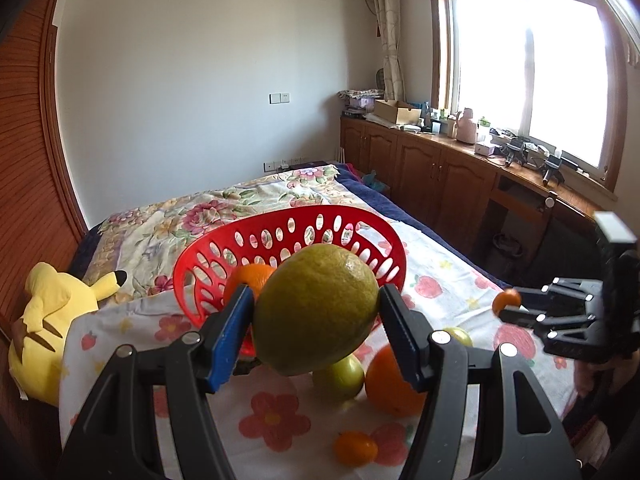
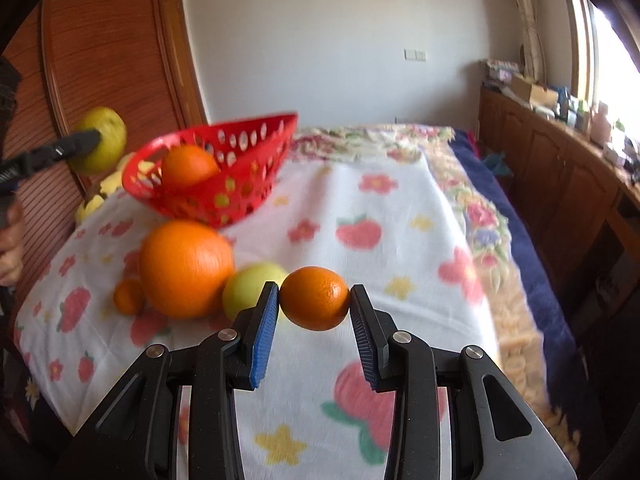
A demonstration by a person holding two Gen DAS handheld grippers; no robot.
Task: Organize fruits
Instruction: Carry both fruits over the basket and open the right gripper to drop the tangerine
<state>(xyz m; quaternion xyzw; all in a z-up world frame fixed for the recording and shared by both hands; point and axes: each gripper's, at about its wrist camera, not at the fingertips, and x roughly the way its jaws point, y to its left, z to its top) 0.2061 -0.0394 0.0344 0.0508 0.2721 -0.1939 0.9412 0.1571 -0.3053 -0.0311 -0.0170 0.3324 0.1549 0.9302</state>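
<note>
My left gripper [image 1: 316, 300] is shut on a big yellow-green citrus [image 1: 316, 312] and holds it above the blanket, in front of the red basket [image 1: 344, 224]. The basket, tilted in both views, holds one orange [image 1: 250, 278]; it also shows in the right wrist view [image 2: 240, 184]. My right gripper [image 2: 314, 300] is shut on a small orange mandarin [image 2: 314, 298] and holds it above the bed. On the blanket lie a large orange [image 2: 186, 268], a green apple [image 2: 246, 292] and a small mandarin [image 2: 128, 296]. The left gripper with the citrus [image 2: 100, 146] shows at left.
A yellow plush toy [image 1: 52, 320] lies at the bed's left edge by the wooden wall. A second green fruit [image 1: 460, 336] lies by the large orange. Wooden cabinets [image 1: 440, 172] with clutter run under the window on the right. The flowered blanket [image 2: 380, 220] stretches beyond the fruits.
</note>
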